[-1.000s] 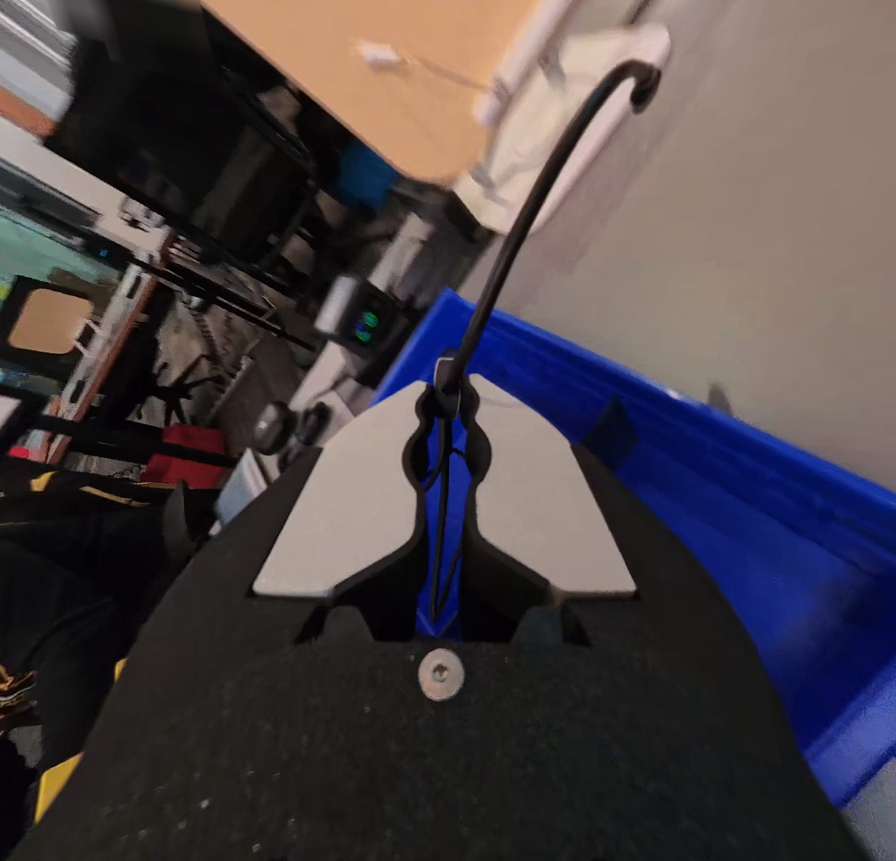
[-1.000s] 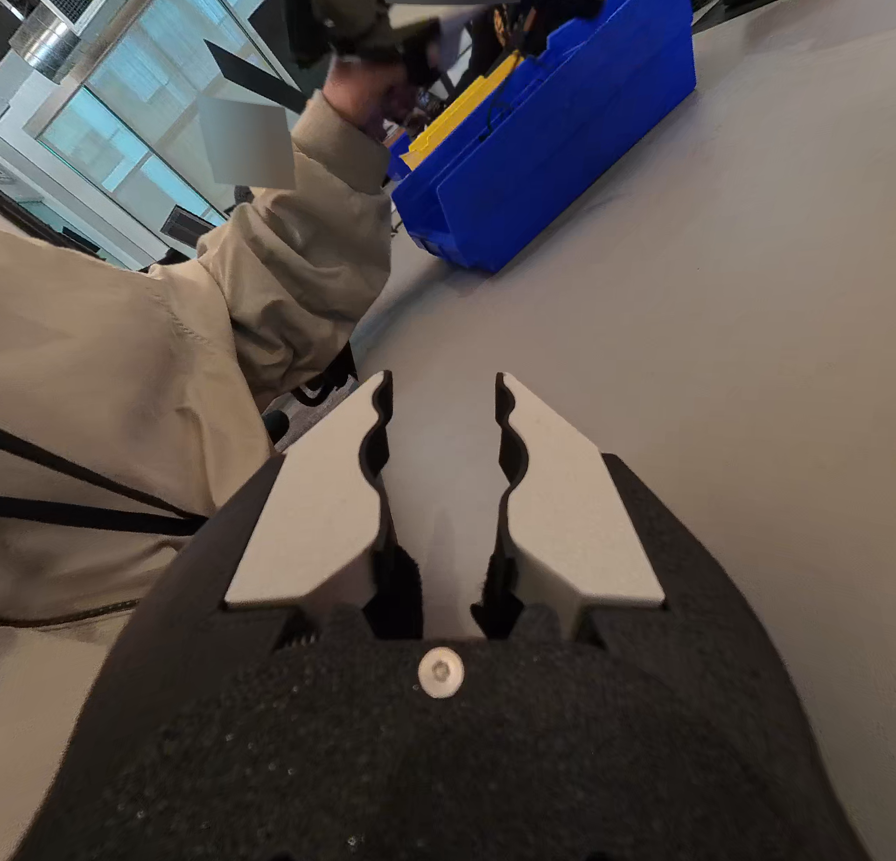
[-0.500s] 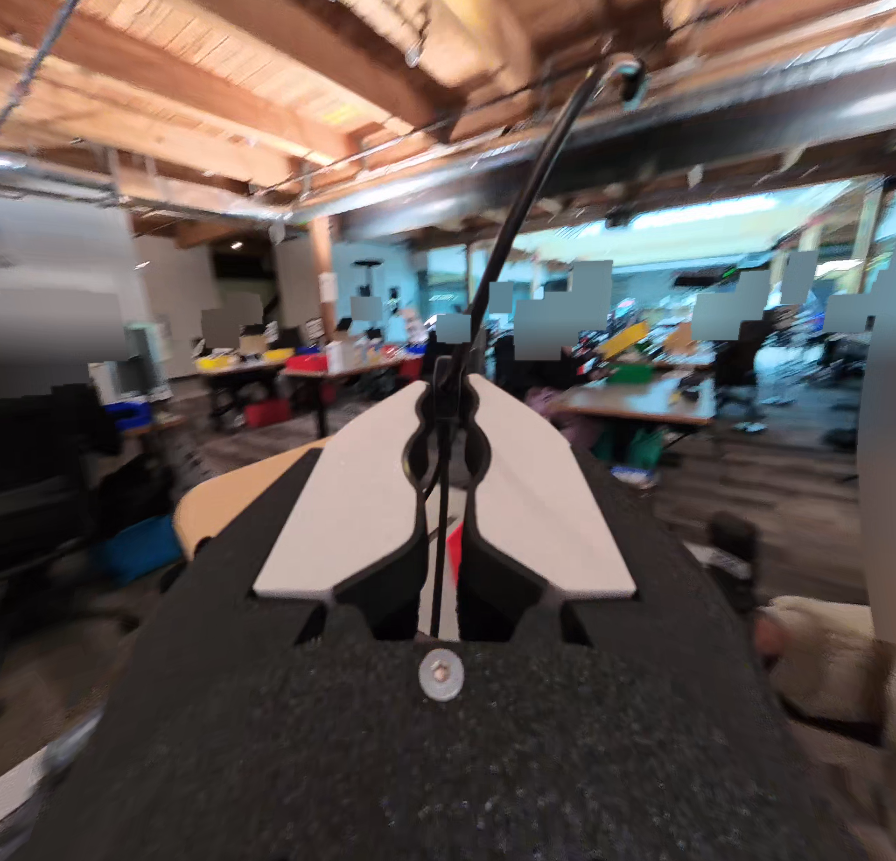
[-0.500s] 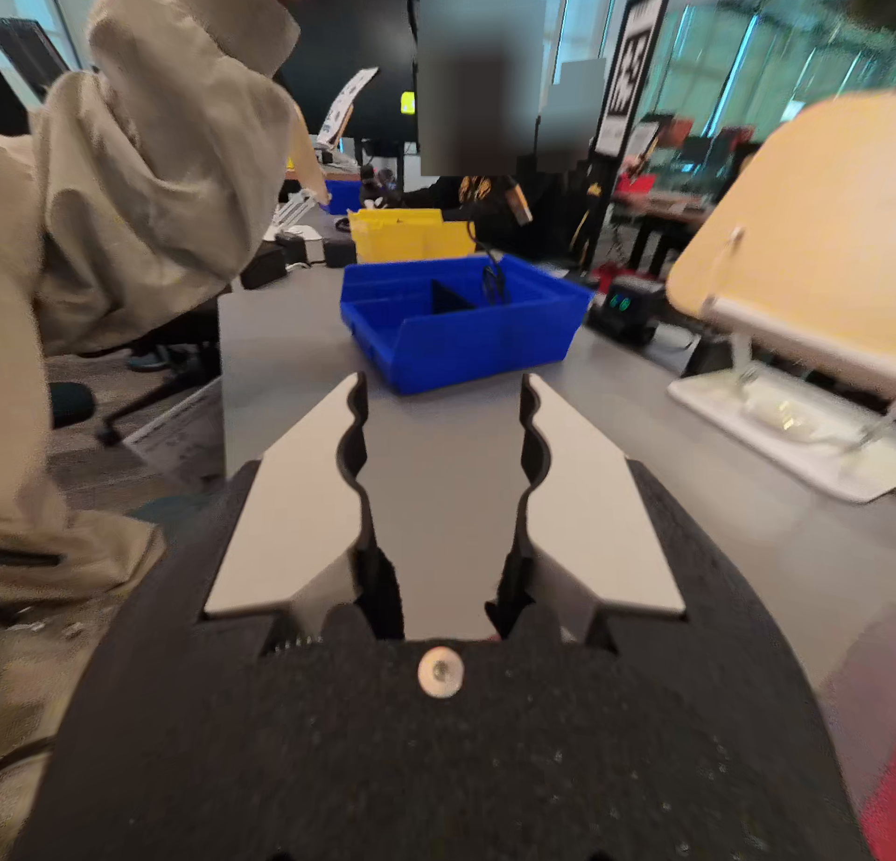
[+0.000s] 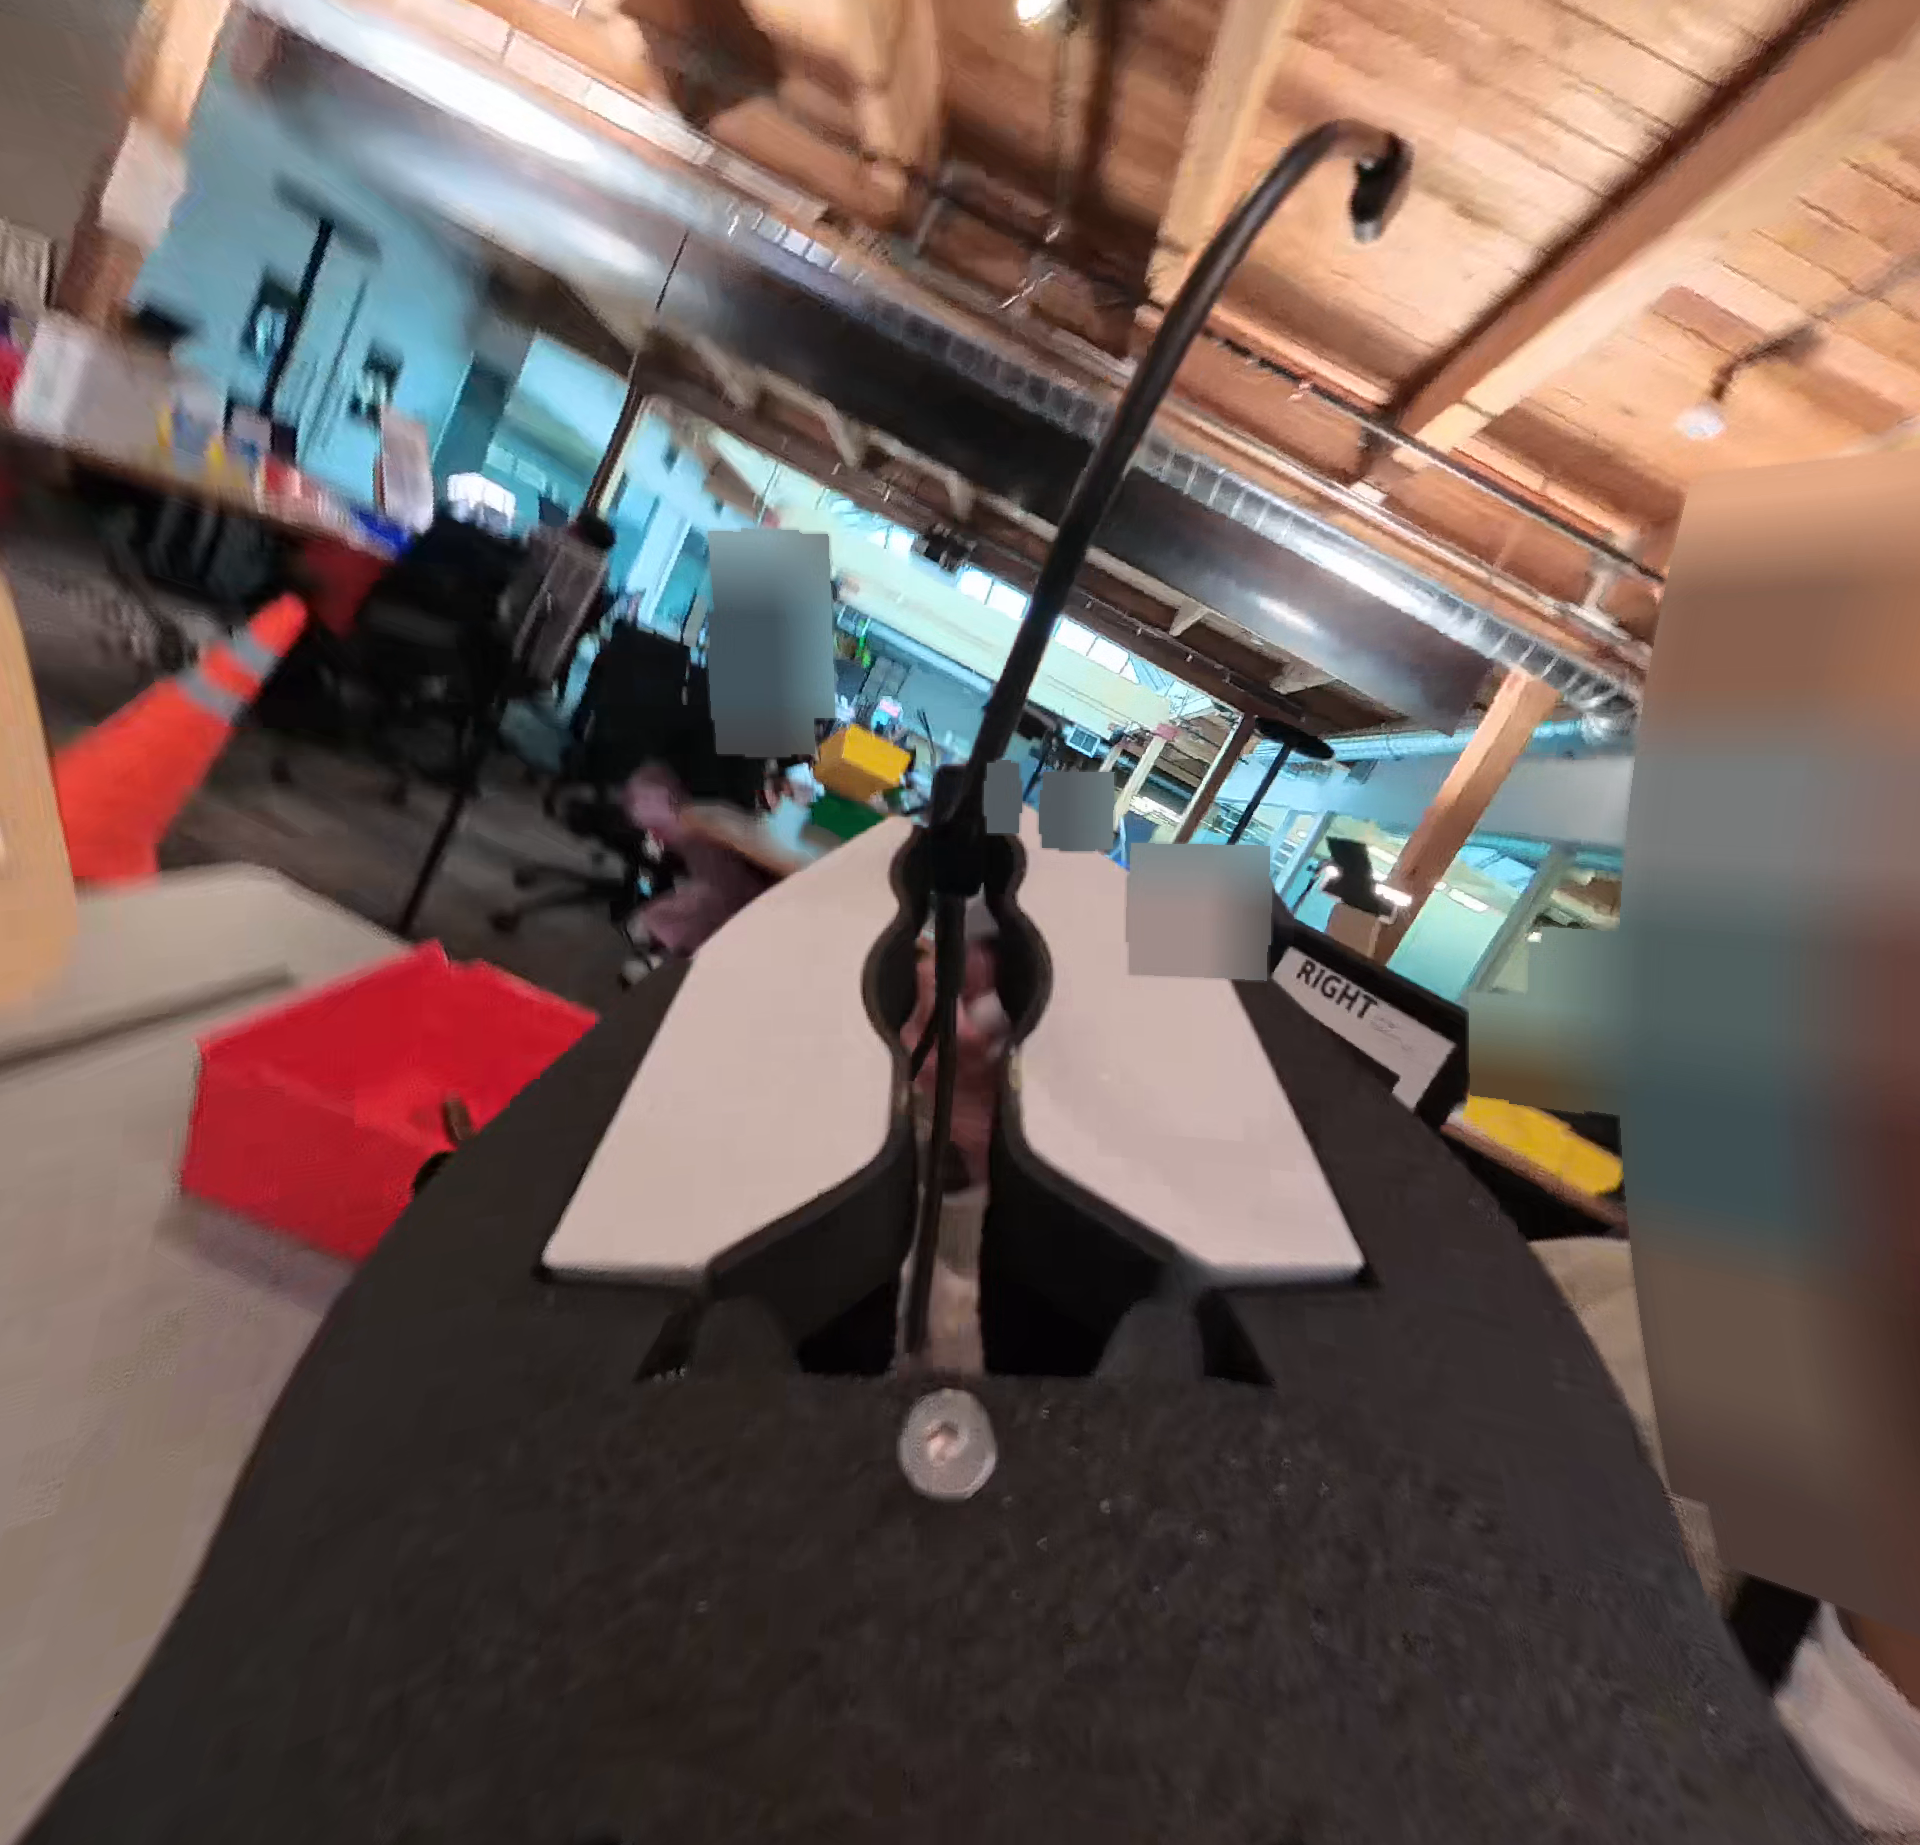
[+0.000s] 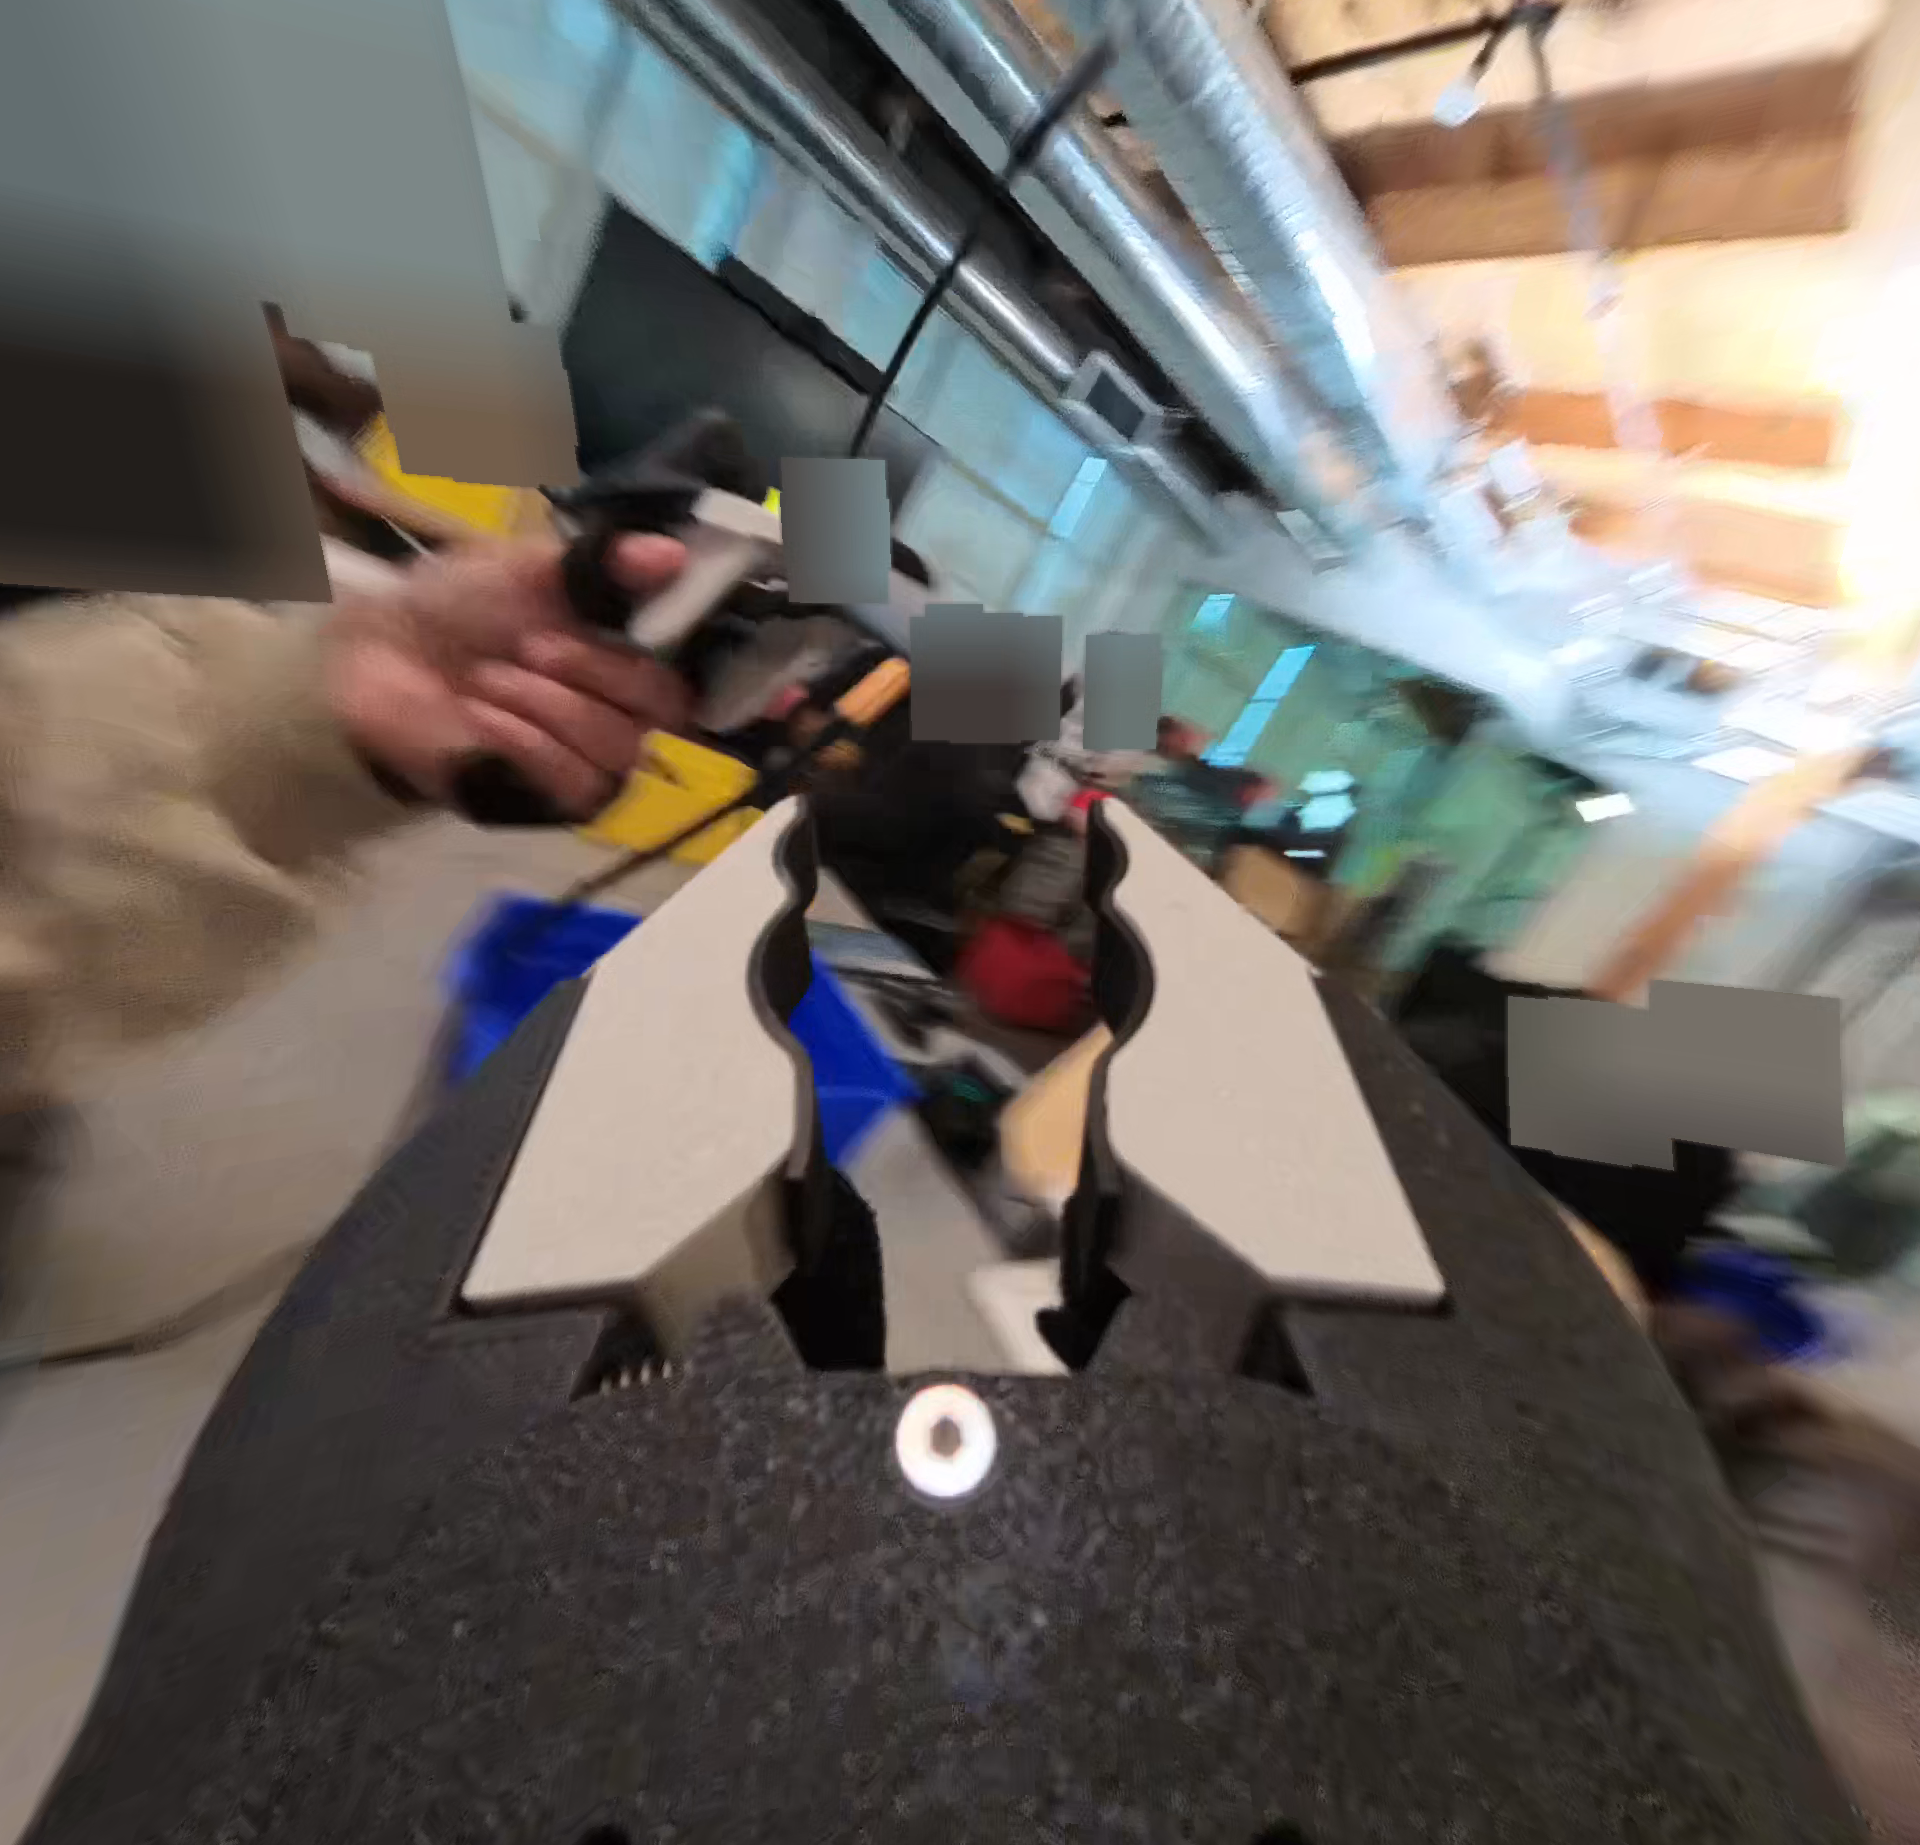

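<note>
Presently: one thin black cable tie [image 5: 1081,548], pinched at the tips of the left hand-held gripper [image 5: 958,865]. Its strap rises clear of the tips and curls over at the top to a small head; a short length runs back between the two fingers [image 5: 769,1078] toward the gripper body. It is held in the air, touching nothing else.

Left hand-held gripper: jaws brought together on the tie, raised, pointing out across the room.

Right hand-held gripper [image 6: 948,839]: jaws spread, nothing between them, nothing touched.

Surroundings, left wrist view: red bin [image 5: 353,1099] on the grey desk [image 5: 114,1359], lower left; orange cone [image 5: 156,735] beyond.

Surroundings, right wrist view: blue bin [image 6: 520,964] on the desk, a hand [image 6: 499,673] gripping the other tool above it. Heavy blur; finer detail cannot be told.
</note>
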`<act>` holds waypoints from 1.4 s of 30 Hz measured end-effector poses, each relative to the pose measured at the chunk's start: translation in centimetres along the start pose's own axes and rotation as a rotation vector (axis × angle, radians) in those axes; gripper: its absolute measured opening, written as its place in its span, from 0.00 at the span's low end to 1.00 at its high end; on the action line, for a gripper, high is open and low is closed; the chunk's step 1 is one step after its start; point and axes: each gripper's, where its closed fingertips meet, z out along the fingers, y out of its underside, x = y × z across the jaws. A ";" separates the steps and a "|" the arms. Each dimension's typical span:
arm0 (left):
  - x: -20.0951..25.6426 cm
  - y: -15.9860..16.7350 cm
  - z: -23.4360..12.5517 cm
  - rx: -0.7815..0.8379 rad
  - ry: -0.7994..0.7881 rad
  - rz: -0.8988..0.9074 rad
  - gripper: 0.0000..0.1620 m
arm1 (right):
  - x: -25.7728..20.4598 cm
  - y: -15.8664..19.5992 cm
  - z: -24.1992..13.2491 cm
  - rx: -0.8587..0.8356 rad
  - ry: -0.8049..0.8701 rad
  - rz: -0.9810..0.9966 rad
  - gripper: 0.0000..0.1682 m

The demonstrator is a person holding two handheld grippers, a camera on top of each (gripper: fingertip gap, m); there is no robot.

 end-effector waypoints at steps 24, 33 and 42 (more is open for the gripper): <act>-14.0 14.5 0.0 -0.510 -0.103 -0.580 0.06 | -4.3 18.4 3.7 -0.119 0.147 -1.225 0.06; -18.3 13.5 -4.6 -0.450 -0.463 0.160 0.26 | -2.4 28.6 7.1 -0.496 0.112 -0.628 0.05; -20.4 23.3 -9.7 -0.745 -0.701 0.459 0.16 | -9.0 35.2 8.4 -0.497 0.046 -0.656 0.05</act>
